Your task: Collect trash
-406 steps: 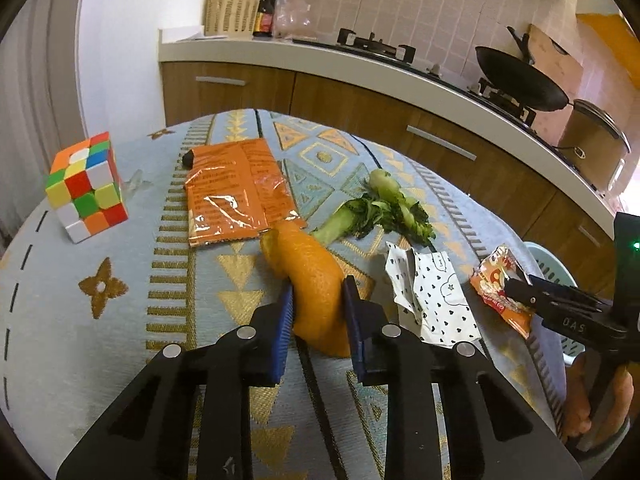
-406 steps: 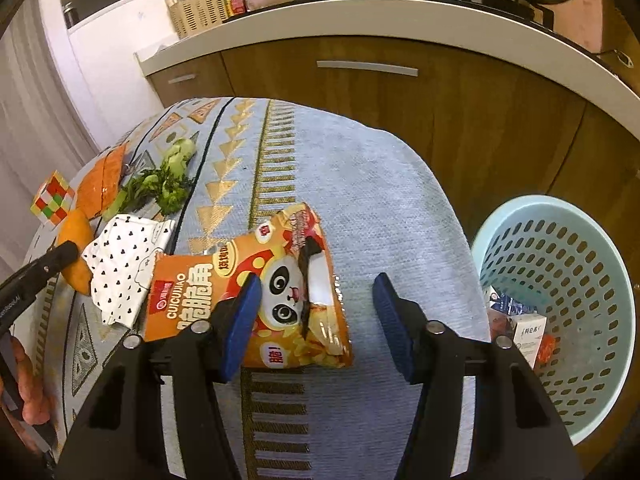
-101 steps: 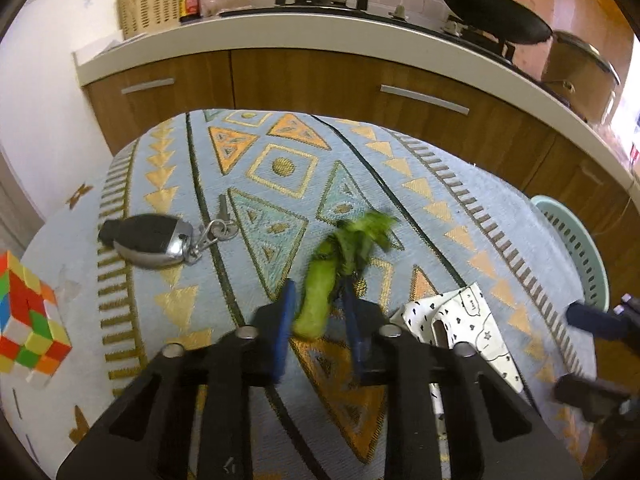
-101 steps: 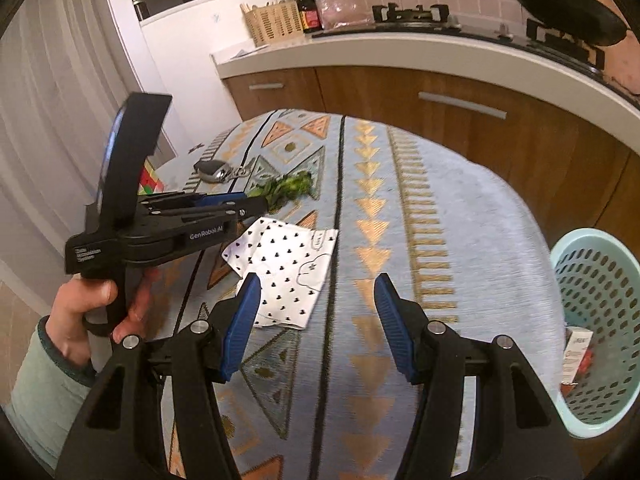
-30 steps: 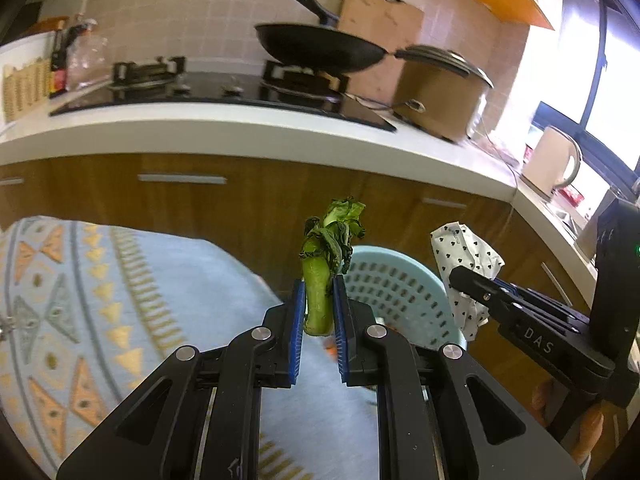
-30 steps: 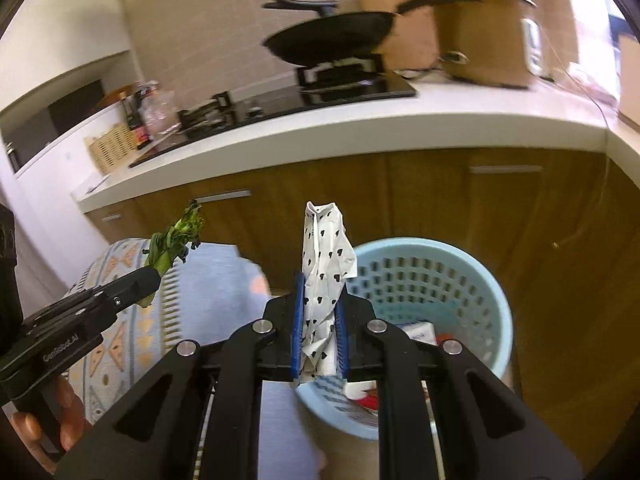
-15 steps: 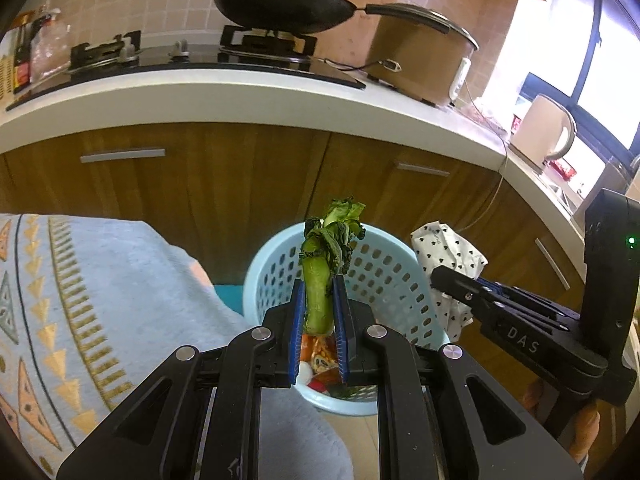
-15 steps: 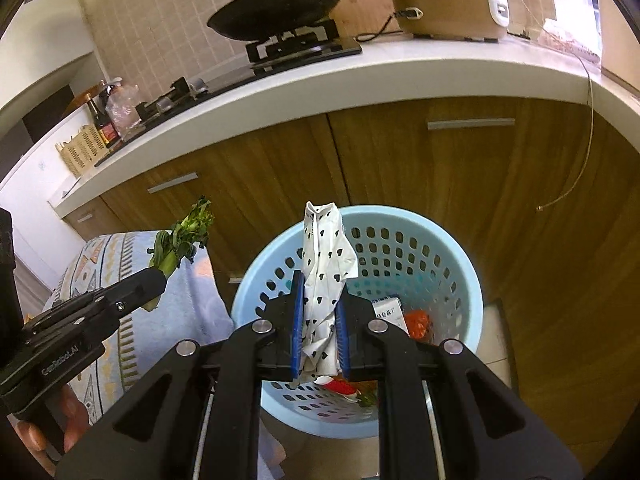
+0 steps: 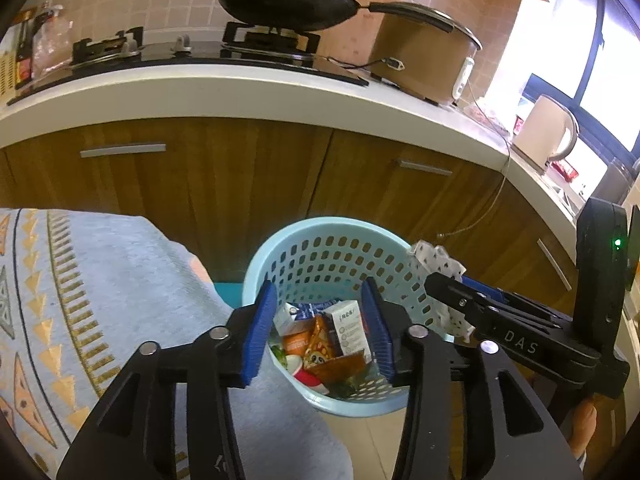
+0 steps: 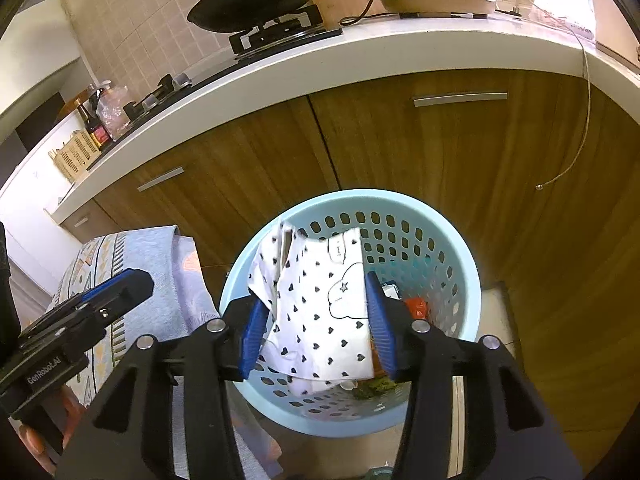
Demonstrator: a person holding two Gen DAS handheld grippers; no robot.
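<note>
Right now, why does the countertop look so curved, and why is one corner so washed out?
Left wrist view: the fisheye lens bows the countertop, black corners frame the picture, and window daylight washes out the upper right. Right wrist view: the same bowing, with milder glare at upper right.

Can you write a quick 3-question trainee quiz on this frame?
1. True or false: the left gripper has nothing between its fingers.
2. Where is the heart-print wrapper? A) on the tablecloth B) over the blue basket, between the right gripper's opening fingers C) on the counter
3. Fill in: the wok sits on the ____.

Key: 1 true; 2 B; 3 stove
</note>
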